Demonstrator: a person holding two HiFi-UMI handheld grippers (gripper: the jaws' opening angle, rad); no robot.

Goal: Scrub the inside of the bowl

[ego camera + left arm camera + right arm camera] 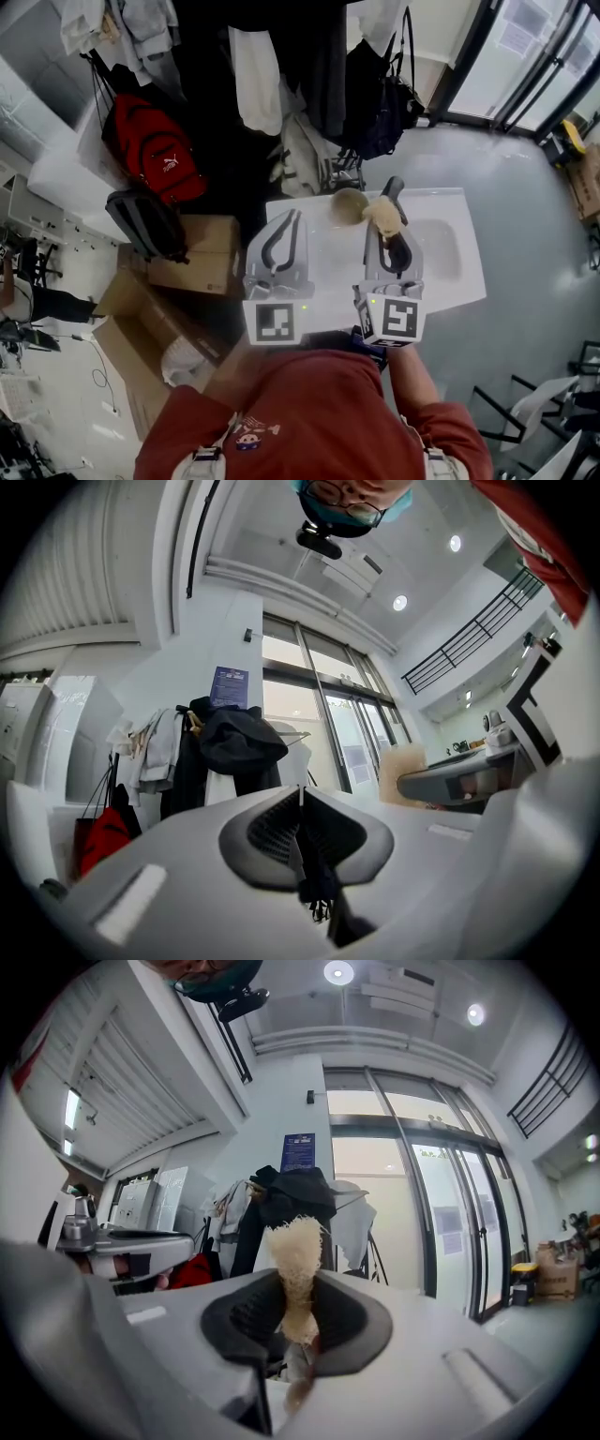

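Observation:
A beige bowl (349,207) stands at the far edge of the white table (448,279). My right gripper (391,202) hovers just right of the bowl, shut on a pale fibrous scrubber (382,215). In the right gripper view the scrubber (296,1265) sticks up from between the closed jaws of the right gripper (296,1321). My left gripper (285,223) sits over the table's left part, left of the bowl and apart from it. The left gripper view shows the left gripper (300,797) with its jaws together and nothing between them. Neither gripper view shows the bowl.
A shallow basin (439,249) is sunk into the table's right side. Coats hang on a rack (309,66) beyond the table. A red backpack (150,155), a black bag (146,225) and cardboard boxes (192,255) crowd the floor at the left.

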